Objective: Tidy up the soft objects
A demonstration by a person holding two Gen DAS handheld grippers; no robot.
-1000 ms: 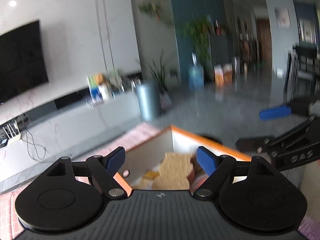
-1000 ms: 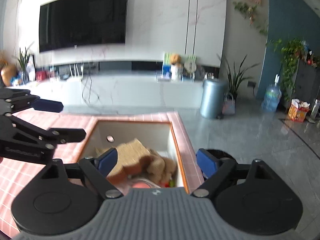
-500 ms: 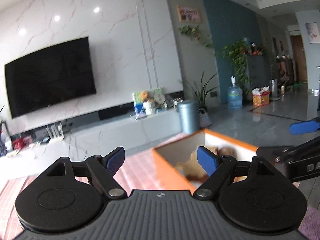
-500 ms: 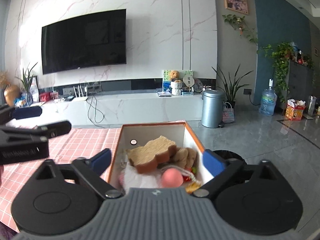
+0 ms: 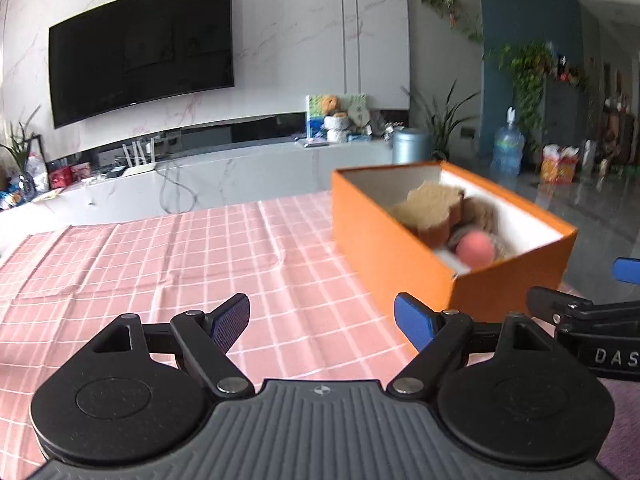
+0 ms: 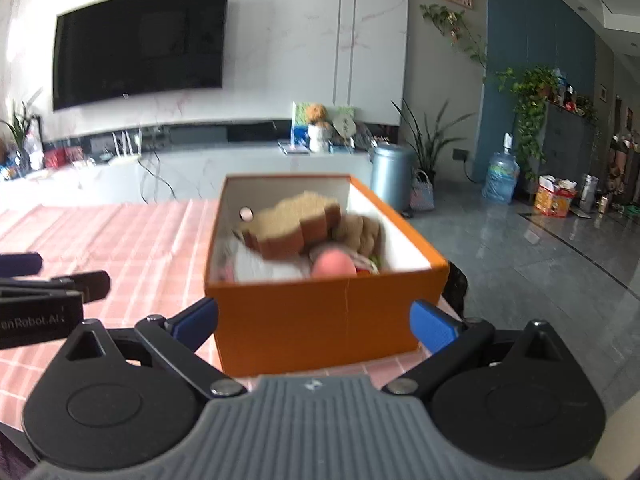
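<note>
An orange box [image 6: 316, 320] with white inner walls stands on the pink checked tablecloth [image 5: 180, 248], near the table's right edge. Inside lie a tan bread-shaped cushion [image 6: 296, 224], a pink ball [image 6: 334, 264], a brown plush [image 6: 360, 232] and white soft stuff. My right gripper [image 6: 316, 324] is wide open just in front of the box's near wall, its pads not touching it. My left gripper [image 5: 322, 322] is open over bare cloth, left of the box [image 5: 400, 264]. Each gripper shows in the other's view, the left gripper [image 6: 68, 272] and the right gripper [image 5: 576, 284].
Behind the table are a white low cabinet [image 5: 240, 168] with a television [image 5: 140, 48] above it. A grey bin [image 6: 390, 176], potted plants and a water bottle [image 6: 500, 176] stand on the glossy floor right of the table.
Both grippers have drawn back from above the box and sunk lower. The right jaws spread wider. The left view has swung left, leaving the box off to its right.
</note>
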